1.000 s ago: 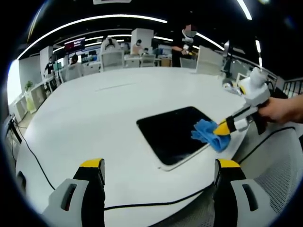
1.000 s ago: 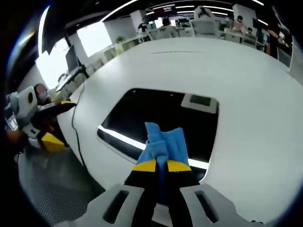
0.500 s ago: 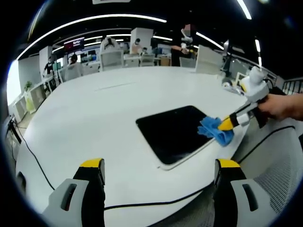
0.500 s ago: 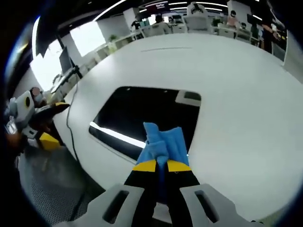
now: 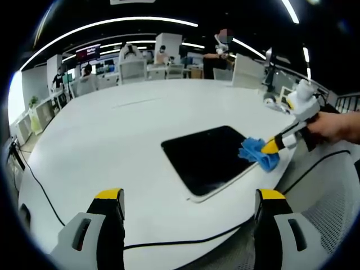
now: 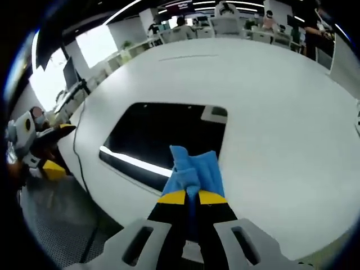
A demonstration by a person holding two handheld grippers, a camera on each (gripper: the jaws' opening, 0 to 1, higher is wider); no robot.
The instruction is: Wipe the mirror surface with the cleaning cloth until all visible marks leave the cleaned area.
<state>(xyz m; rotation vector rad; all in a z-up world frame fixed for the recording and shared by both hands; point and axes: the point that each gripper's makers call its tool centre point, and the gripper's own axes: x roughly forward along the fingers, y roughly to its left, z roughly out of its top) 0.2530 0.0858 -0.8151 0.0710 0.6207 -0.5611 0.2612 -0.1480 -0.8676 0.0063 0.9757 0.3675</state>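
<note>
Cloth [image 5: 259,153]: carried by the right gripper [image 5: 271,147] from the mirror's [image 5: 205,157] near-right edge along that edge to its far-right corner. Mirror: seen shifted left and farther off in the right gripper view, with more table [image 6: 281,112] shown.

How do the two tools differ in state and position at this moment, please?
The right tool is shut on the blue cloth at the mirror's edge; the left tool is open and holds nothing. The right reaches the mirror; the left hangs back at the table's near edge. Both have yellow-tipped black jaws.
</note>
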